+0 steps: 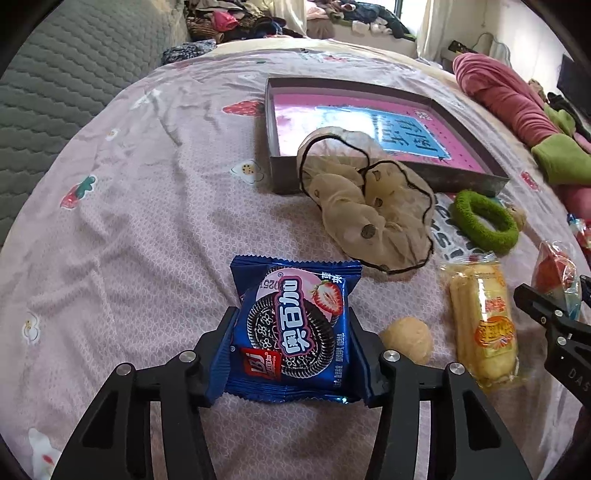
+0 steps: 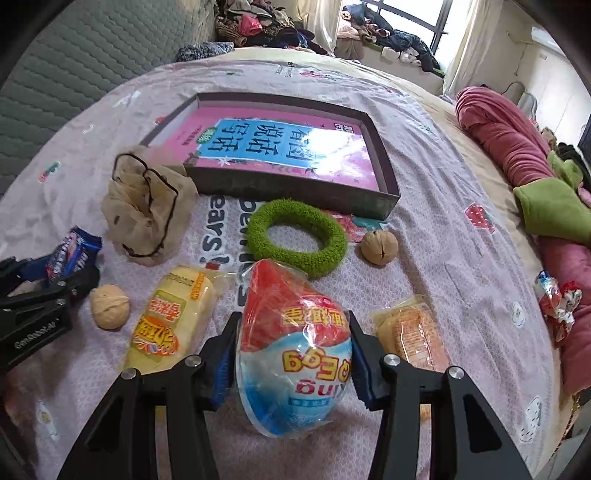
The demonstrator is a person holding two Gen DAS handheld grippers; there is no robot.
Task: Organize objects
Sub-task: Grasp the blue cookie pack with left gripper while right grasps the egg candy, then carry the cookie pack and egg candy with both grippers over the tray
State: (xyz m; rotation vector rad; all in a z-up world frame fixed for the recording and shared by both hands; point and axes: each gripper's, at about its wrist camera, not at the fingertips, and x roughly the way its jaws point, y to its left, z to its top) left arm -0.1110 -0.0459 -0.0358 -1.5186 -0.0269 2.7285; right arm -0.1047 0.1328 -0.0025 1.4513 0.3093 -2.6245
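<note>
Both fisheye views are lit brightly by daylight from the window (image 2: 417, 22) at the top, where detail is blown out, glare is thrown on the glossy book cover (image 2: 280, 147), shadows are kept soft, and edges are bent and vignetted.

I'm seeing the blue cookie packet (image 1: 291, 332) lying flat on the pink sheet at near left, and the red-and-white wrapped egg toy (image 2: 295, 350) lying tilted at near right.
</note>
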